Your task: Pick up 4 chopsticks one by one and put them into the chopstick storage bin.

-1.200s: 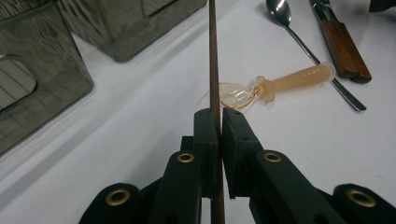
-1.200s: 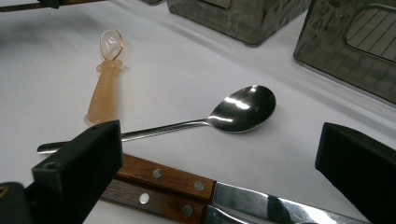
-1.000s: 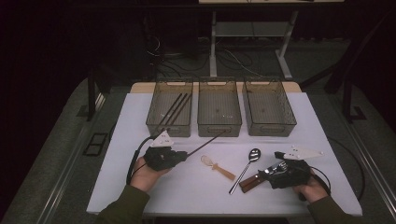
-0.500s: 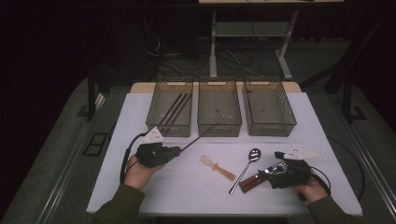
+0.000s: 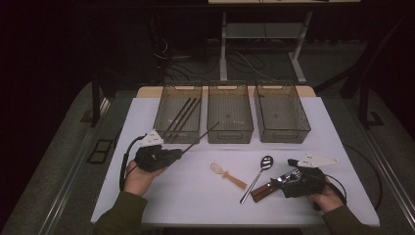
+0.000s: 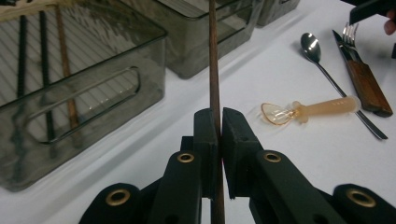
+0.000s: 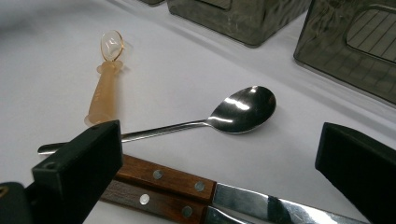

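My left gripper (image 5: 177, 153) (image 6: 219, 128) is shut on a thin dark chopstick (image 5: 200, 137) (image 6: 214, 65). The stick's far end points at the front of the left bin (image 5: 181, 86) (image 6: 84, 88) and the middle bin (image 5: 230, 132). Several dark chopsticks (image 5: 182, 115) (image 6: 44, 70) lie in the left bin. My right gripper (image 5: 286, 178) (image 7: 219, 172) stands open low over a wood-handled knife (image 5: 264, 188) (image 7: 163, 175), its jaws wide apart and holding nothing. A fork (image 6: 350, 35) lies beside the knife.
On the white table (image 5: 195, 196) lie a metal spoon (image 5: 255, 177) (image 7: 243, 109) and a small clear spoon with an orange handle (image 5: 226, 172) (image 7: 105, 88). A third smoky bin (image 5: 281, 132) stands at the back right. The table's edges drop to a dark floor.
My left gripper has drifted left and slightly away with the chopstick, whose far tip has swung toward the bins. The right gripper has kept still.
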{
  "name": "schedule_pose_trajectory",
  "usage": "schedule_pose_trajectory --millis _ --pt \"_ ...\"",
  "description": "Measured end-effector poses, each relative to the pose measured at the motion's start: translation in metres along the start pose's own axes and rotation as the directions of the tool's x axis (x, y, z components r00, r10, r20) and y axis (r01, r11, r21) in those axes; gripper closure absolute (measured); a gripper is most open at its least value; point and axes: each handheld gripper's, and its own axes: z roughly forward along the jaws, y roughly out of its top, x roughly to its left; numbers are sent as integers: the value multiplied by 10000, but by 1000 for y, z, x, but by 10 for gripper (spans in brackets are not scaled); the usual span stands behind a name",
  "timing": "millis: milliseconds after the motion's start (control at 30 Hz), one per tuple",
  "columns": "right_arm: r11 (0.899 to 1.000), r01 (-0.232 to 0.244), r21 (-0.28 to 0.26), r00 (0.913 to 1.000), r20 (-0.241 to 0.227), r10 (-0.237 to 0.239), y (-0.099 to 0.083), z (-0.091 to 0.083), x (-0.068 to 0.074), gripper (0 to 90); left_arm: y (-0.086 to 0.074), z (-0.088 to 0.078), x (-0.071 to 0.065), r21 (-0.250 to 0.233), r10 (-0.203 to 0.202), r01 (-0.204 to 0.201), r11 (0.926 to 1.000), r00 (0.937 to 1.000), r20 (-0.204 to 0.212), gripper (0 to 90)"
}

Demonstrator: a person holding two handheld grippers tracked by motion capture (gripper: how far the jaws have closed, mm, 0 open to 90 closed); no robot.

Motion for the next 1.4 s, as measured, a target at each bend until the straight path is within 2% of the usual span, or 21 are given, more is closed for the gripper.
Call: schedule_pose_trajectory --millis 333,567,1033,1267,1333,1400 --pt "10000 -46 55 10000 20 46 0 1 0 8 8 -5 15 -21 -395 395 9992 9982 -449 844" --pt "10000 -61 48 10000 -5 61 0 1 0 8 18 -3 27 135 -695 707 9974 9950 -719 844" --pt "10000 -72 38 10000 -5 72 0 2 1 8 52 11 65 272 -1006 1046 9941 9876 -1209 845" --pt "10000 -68 2 10000 7 68 0 1 1 8 68 23 80 526 -1258 1359 9893 9786 -1628 845" --pt "10000 -51 -25 10000 -2 51 1 1 1 8 71 28 85 718 -1212 1355 9882 9769 -1760 845" --pt "10000 -36 -12 10000 -9 36 0 1 1 8 74 34 90 822 -1358 1536 9847 9722 -1908 845"
